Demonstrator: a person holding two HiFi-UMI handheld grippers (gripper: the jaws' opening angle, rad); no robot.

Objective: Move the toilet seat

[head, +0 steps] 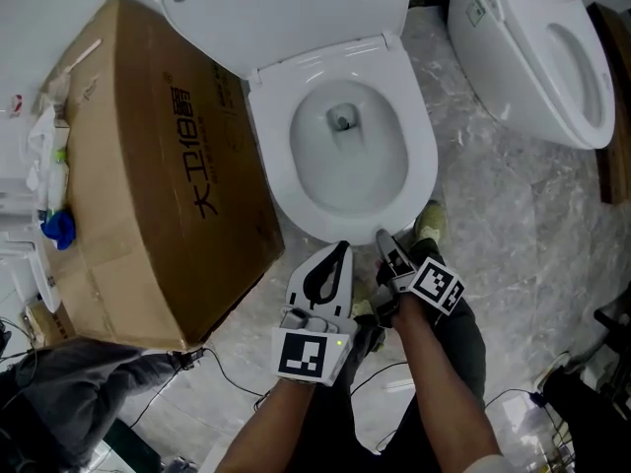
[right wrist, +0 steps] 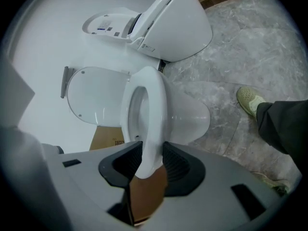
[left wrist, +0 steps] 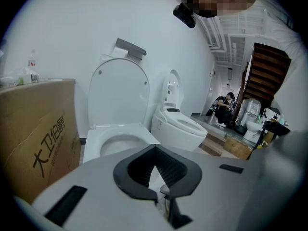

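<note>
The white toilet seat (head: 426, 156) lies flat on the bowl, and its lid (head: 286, 8) stands up against the wall. My right gripper (head: 386, 244) is at the seat's front edge. In the right gripper view the front rim of the seat (right wrist: 154, 109) runs between the spread jaws of that gripper (right wrist: 147, 154), which is open. My left gripper (head: 343, 249) hovers just left of it in front of the bowl, shut and holding nothing. The left gripper view looks over the shut left gripper (left wrist: 154, 149) at the seat (left wrist: 91, 143) and the raised lid (left wrist: 118, 93).
A big cardboard box (head: 148, 166) stands tight against the toilet's left side. A second toilet (head: 532, 47) sits to the right on the marble floor. The person's shoe (head: 429, 220) is beside the bowl's front. Cables (head: 227, 372) trail on the floor near the box.
</note>
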